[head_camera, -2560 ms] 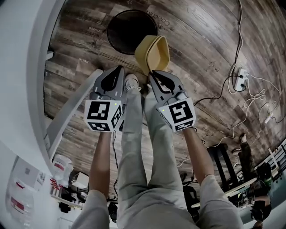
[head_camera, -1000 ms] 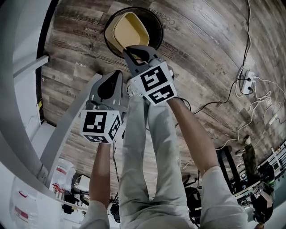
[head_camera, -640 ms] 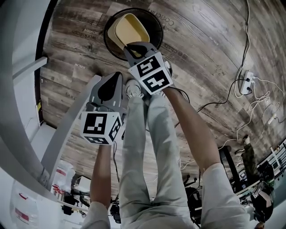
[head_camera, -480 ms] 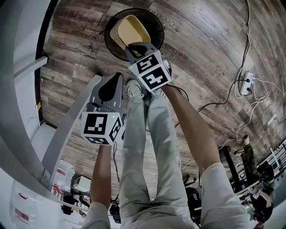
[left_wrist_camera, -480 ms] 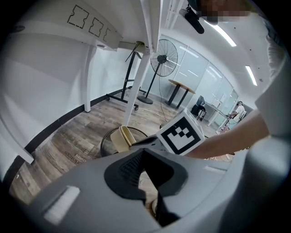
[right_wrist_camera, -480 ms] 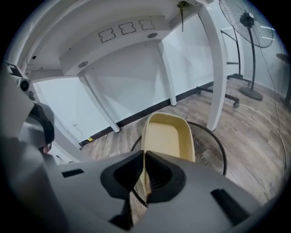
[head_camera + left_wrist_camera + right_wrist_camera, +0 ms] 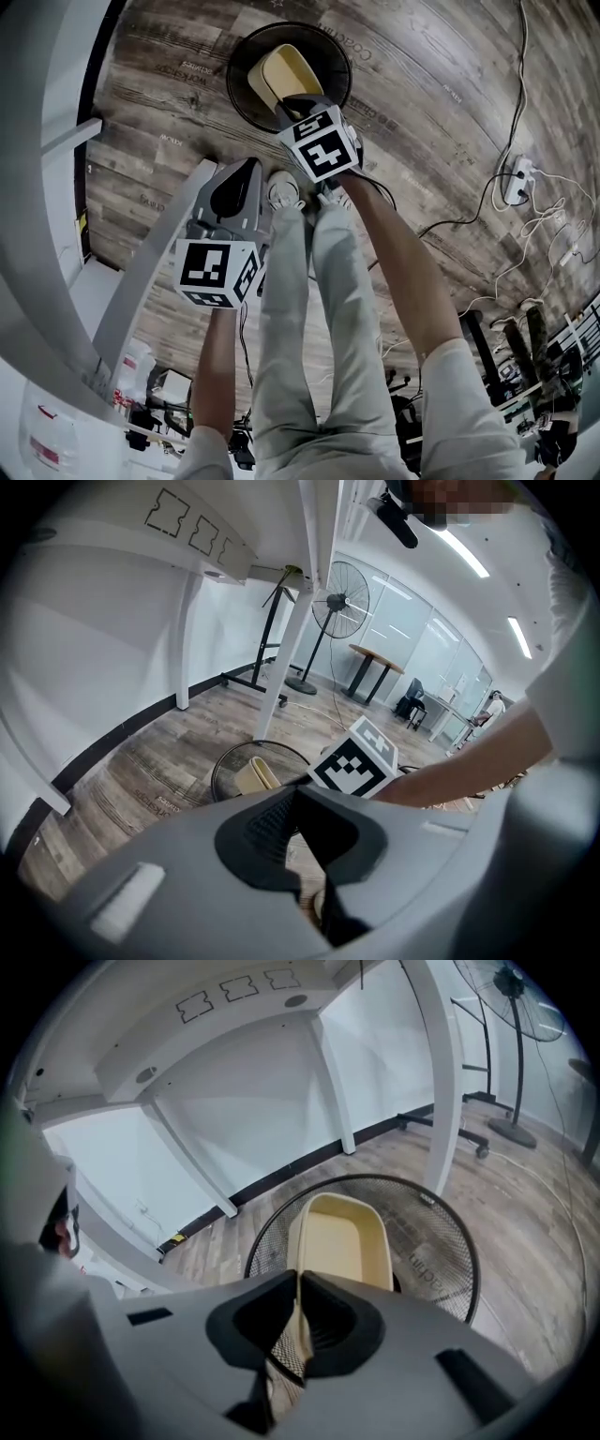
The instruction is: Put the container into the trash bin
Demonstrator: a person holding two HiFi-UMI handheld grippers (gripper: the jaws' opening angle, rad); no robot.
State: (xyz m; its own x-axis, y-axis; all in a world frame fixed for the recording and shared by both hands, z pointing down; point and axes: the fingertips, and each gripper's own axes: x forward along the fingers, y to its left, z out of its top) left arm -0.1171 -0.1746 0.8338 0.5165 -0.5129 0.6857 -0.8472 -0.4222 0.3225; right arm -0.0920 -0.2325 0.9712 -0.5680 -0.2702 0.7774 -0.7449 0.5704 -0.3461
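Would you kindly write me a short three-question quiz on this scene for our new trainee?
1. True or false: the left gripper holds the container.
2. The container hangs over: A the trash bin; B a table; C a chair.
3. Which part of the container does the right gripper clamp?
Key: 1 false, the left gripper is shut and empty; 2 A; 3 its rim.

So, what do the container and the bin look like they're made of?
The container: pale yellow, matte, thin-walled with smooth moulded corners; probably plastic, possibly pressed pulp.
The bin: black see-through wire mesh under a solid rim ring; almost certainly metal, painted or coated.
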